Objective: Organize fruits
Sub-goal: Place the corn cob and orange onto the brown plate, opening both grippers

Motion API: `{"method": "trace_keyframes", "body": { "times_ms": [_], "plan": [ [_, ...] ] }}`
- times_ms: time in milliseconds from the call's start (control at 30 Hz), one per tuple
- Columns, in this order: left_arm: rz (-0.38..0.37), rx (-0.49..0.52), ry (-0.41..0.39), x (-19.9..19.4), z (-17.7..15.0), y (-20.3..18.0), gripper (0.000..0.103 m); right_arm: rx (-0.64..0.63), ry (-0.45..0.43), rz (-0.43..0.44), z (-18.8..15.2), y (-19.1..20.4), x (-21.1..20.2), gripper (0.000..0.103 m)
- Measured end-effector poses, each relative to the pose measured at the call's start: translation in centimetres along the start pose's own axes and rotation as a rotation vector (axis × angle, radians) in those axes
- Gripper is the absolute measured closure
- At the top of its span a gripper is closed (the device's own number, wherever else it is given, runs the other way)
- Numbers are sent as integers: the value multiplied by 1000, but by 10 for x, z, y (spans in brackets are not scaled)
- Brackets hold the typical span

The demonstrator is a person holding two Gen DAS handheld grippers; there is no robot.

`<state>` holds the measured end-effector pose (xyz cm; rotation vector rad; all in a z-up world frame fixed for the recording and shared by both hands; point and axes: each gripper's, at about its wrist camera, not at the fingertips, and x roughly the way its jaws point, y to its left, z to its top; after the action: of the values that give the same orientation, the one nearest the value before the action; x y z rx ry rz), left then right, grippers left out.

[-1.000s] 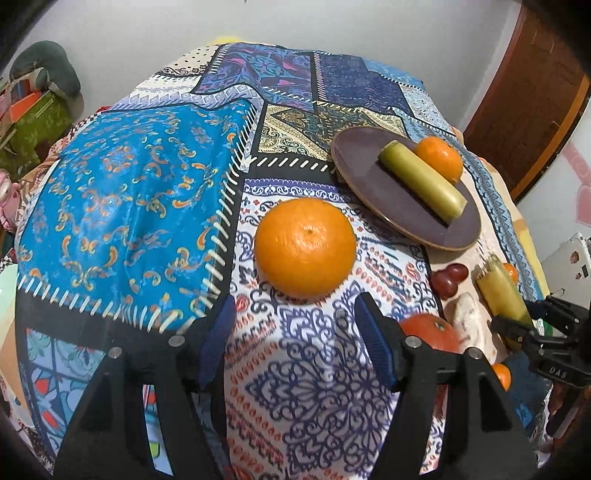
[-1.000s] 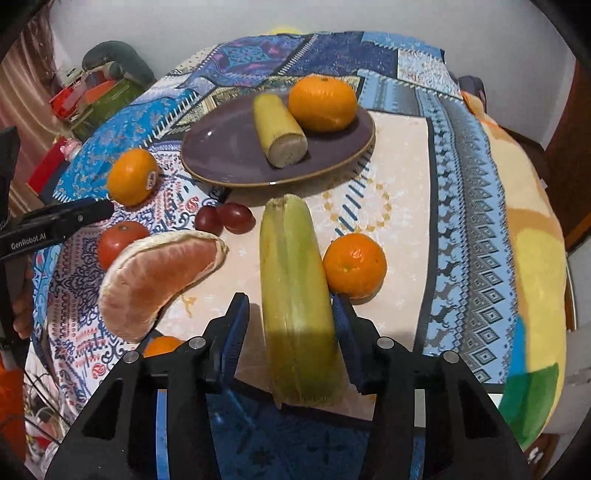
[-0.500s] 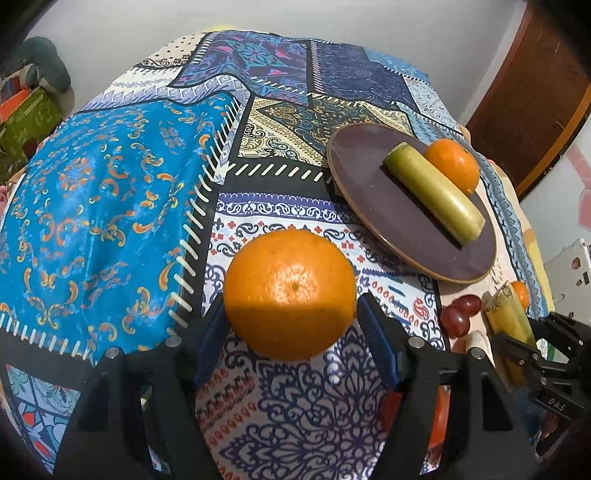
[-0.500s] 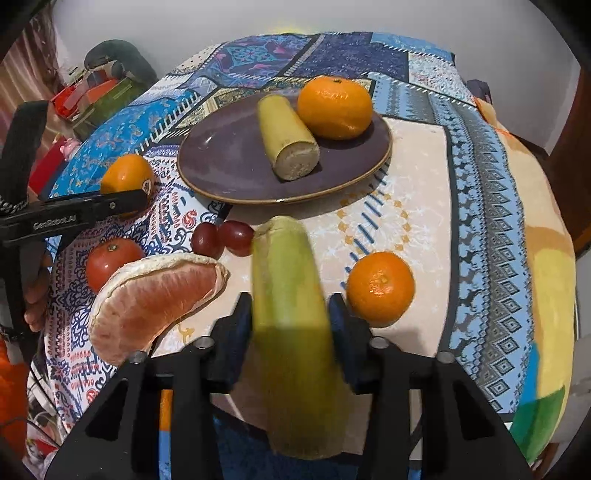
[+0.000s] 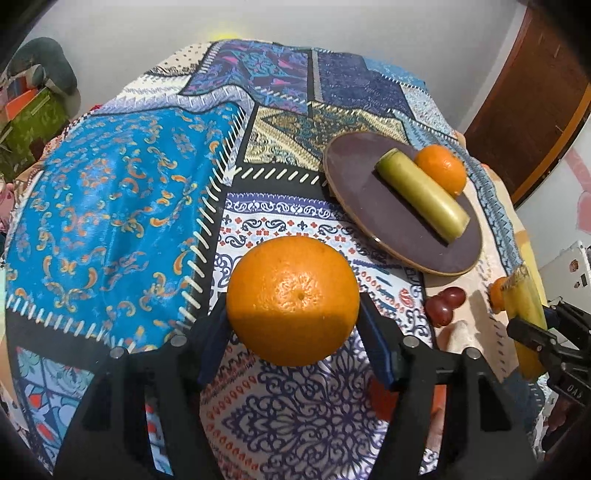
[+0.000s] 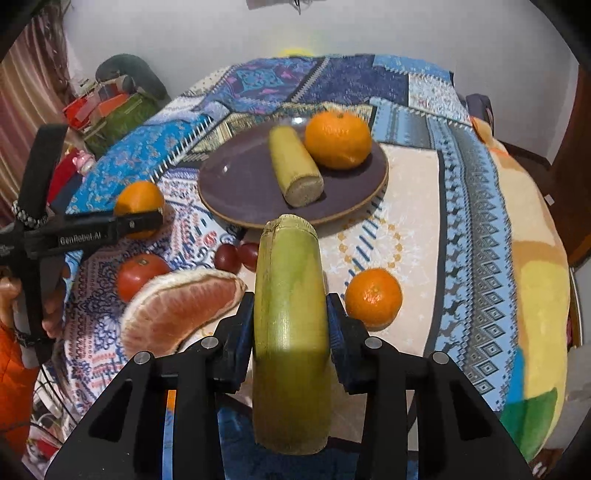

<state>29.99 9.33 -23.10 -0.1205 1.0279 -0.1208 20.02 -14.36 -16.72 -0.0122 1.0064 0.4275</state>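
Orange (image 5: 292, 300) sits between closing left hand-held gripper (image 5: 291, 341) pads.

This is a lived-in room of a home, not a workplace. Under and ahead of the grippers spreads a patchwork cloth (image 5: 110, 206) in blues, purples and creams, with a dark plate (image 6: 236, 184) of fruit lying on it ahead of the right gripper. Beyond the cloth stands a plain pale wall (image 6: 221, 33); far to the left sit a heap of coloured household clutter (image 6: 107, 110) and a striped curtain (image 6: 26, 85), and to the right of the left gripper is a brown wooden door (image 5: 532, 107).
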Motion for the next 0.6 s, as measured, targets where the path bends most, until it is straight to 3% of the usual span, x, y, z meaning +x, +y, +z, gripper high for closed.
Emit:
{"method": "trace_keyframes", "body": {
  "times_ms": [333, 600],
  "plan": [
    [-3, 21, -66, -35, 11, -21, 38, -19, -88, -9, 15, -3, -28, 69],
    [-8, 61, -85, -37, 27, -46, 38, -50, -153, -19, 40, -9, -37, 69]
  ]
}}
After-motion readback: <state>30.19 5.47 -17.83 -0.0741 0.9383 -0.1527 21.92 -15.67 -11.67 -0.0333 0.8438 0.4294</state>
